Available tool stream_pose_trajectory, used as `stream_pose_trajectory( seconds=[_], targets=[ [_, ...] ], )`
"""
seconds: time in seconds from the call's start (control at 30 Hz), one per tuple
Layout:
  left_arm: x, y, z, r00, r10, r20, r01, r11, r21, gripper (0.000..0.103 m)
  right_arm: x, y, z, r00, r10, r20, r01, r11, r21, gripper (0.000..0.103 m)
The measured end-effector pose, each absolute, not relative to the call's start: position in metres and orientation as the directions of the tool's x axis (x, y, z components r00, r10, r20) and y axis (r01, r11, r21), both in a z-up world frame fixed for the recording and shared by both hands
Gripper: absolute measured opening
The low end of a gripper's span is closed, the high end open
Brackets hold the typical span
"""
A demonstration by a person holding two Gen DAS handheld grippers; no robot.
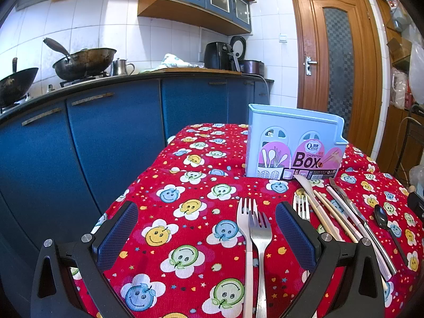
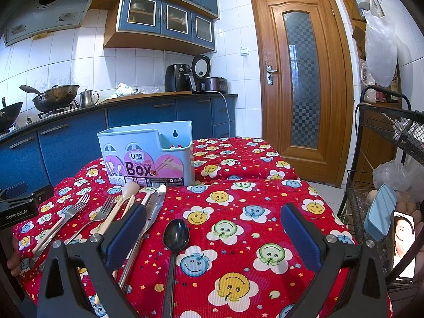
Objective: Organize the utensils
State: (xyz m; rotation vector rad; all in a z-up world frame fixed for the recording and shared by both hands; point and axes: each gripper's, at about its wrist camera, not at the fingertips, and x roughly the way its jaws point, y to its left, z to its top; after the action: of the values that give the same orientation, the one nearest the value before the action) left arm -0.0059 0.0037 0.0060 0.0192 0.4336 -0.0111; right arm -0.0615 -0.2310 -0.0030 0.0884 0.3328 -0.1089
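Observation:
A light blue chopsticks box [image 1: 294,145] [image 2: 148,153] stands upright at the back of the red smiley-flower tablecloth [image 1: 185,212] [image 2: 238,212]. Two forks [image 1: 255,238] lie side by side between the fingers of my left gripper [image 1: 206,234], which is open above the cloth. To their right lie a third fork [image 1: 300,206], a cream knife [image 1: 308,190], chopsticks [image 1: 331,217], a steel knife [image 1: 352,206] and a black spoon [image 1: 381,216]. My right gripper [image 2: 213,234] is open, with the black spoon [image 2: 176,234] between its fingers and the other utensils [image 2: 127,198] to its left.
Blue kitchen cabinets with woks [image 1: 82,62] on the stove run behind the table. A wooden door [image 2: 299,79] is at the back right. A black wire rack [image 2: 384,172] with bags and a phone [image 2: 404,243] stands right of the table. The left gripper's body [image 2: 18,206] shows at the left edge.

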Motion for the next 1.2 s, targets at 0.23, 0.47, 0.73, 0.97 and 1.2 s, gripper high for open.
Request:
stream_pose_trajectory(
  seconds=[0.23,0.47,0.73,0.97,1.2],
  targets=[
    [-0.006,0.004,0.006,0.907,-0.007,-0.42,0.015,1.0,0.016,0.103,-0.061,-0.231,-0.003,0.939,-0.092,-0.33,0.121,0.99,0.069,0.103],
    [-0.006,0.003,0.005,0.907,-0.007,-0.42,0.015,1.0,0.016,0.103,-0.061,-0.231,-0.003,0.939,-0.092,-0.33,0.121,0.99,0.069,0.103],
    [-0.007,0.004,0.006,0.907,0.0,-0.422,0.011,1.0,0.023,0.103,-0.062,-0.231,-0.003,0.941,-0.094,-0.325,0.124,0.99,0.074,0.103],
    [-0.007,0.002,0.005,0.91,0.003,-0.415,0.011,0.999,0.031,0.103,-0.058,-0.233,-0.003,0.935,-0.08,-0.347,0.11,0.992,0.068,0.103],
    [-0.007,0.004,0.012,0.897,-0.028,-0.441,0.045,0.999,0.029,0.103,-0.051,-0.231,0.003,0.907,-0.056,-0.417,0.084,0.995,0.049,0.103]
  ],
)
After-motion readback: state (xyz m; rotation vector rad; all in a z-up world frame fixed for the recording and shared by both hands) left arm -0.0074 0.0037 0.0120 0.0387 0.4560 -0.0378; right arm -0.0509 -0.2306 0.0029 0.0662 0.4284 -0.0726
